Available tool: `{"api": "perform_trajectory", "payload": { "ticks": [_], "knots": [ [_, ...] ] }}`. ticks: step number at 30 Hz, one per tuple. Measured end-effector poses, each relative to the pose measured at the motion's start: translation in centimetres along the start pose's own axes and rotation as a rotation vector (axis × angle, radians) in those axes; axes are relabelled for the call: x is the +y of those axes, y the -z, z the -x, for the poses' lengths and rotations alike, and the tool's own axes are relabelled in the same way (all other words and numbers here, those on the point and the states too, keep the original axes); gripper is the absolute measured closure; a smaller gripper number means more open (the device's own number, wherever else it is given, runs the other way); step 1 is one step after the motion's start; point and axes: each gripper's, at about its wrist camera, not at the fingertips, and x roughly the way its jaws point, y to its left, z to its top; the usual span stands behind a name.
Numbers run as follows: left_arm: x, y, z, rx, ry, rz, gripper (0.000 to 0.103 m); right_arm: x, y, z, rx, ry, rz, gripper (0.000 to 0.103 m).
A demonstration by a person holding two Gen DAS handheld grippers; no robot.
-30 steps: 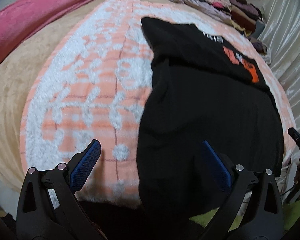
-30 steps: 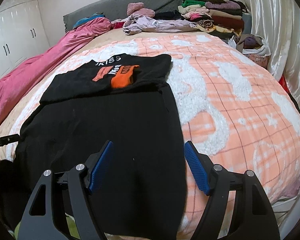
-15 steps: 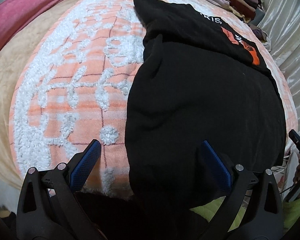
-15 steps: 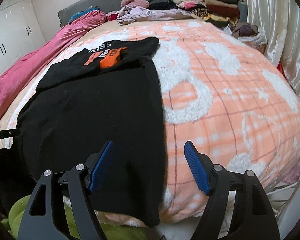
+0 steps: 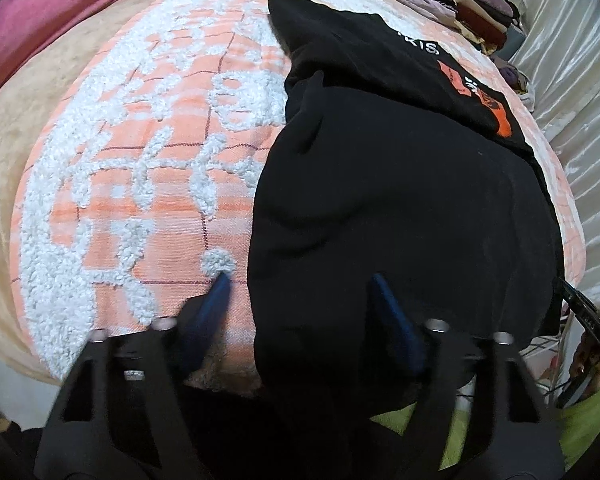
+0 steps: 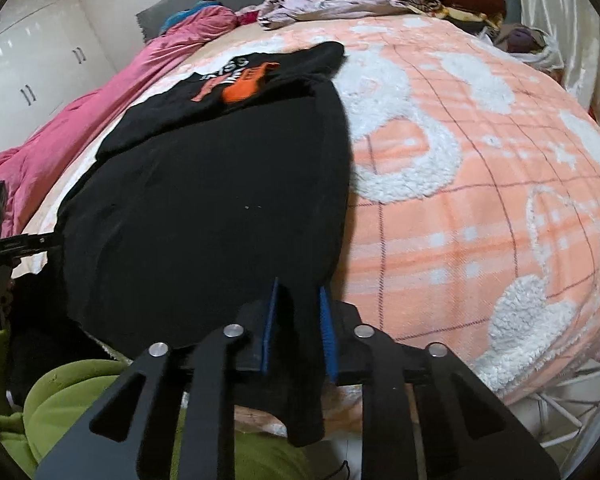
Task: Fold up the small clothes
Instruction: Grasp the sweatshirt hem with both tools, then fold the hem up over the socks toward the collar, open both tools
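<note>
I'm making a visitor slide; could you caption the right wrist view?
Right gripper pinches the near hem of a black shirt spread on an orange-and-white blanket.

Matt black knit garment on fuzzy blanket (fleece, perhaps); glossy satin curtain.

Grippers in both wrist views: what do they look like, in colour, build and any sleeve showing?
Both are alike: the left gripper and right gripper have matte black linkage arms with triangular cut-outs, round silver pivot pins, and flat blue textured finger pads. No cables or markings are legible. A lime-green sleeve shows beneath the right one.
</note>
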Motion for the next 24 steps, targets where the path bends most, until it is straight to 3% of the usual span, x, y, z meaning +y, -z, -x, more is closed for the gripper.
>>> {"api": "perform_trajectory", "payload": {
  "ticks": [2, 4, 13, 18, 19, 21, 22, 24],
  "knots": [
    [0.1, 0.1, 0.2, -0.002, 0.019, 0.002, 0.068, -0.3, 0.1, 0.0, -0.004, -0.01, -0.005, 0.086],
    [0.1, 0.2, 0.1, 0.003, 0.029, 0.001, 0.071, -0.8, 0.3, -0.2, 0.001, -0.002, -0.019, 0.083],
    [-0.8, 0.6, -0.4, 0.044, -0.001, -0.04, 0.06, -1.6, 1.1, -0.2, 0.005, -0.017, -0.043, 0.078],
    [-1.2, 0.9, -0.5, 0.045, -0.011, -0.058, 0.062, -1.5, 1.2, -0.5, 0.007, -0.014, -0.04, 0.08],
    [-1.3, 0.9, -0.4, 0.038, -0.008, -0.064, 0.069, -1.5, 1.2, -0.3, 0.005, -0.026, -0.04, 0.088],
    [-1.5, 1.0, 0.1, 0.011, 0.011, -0.071, 0.08, -1.4, 1.1, 0.0, -0.002, -0.029, -0.038, 0.093],
    [-1.5, 1.0, 0.3, 0.003, 0.02, -0.069, 0.089, -1.4, 1.0, 0.2, -0.006, -0.037, -0.04, 0.094],
    [-1.3, 1.0, 0.7, -0.014, 0.047, -0.064, 0.096, -1.4, 0.8, 0.4, -0.014, -0.046, -0.042, 0.094]
  ]
}}
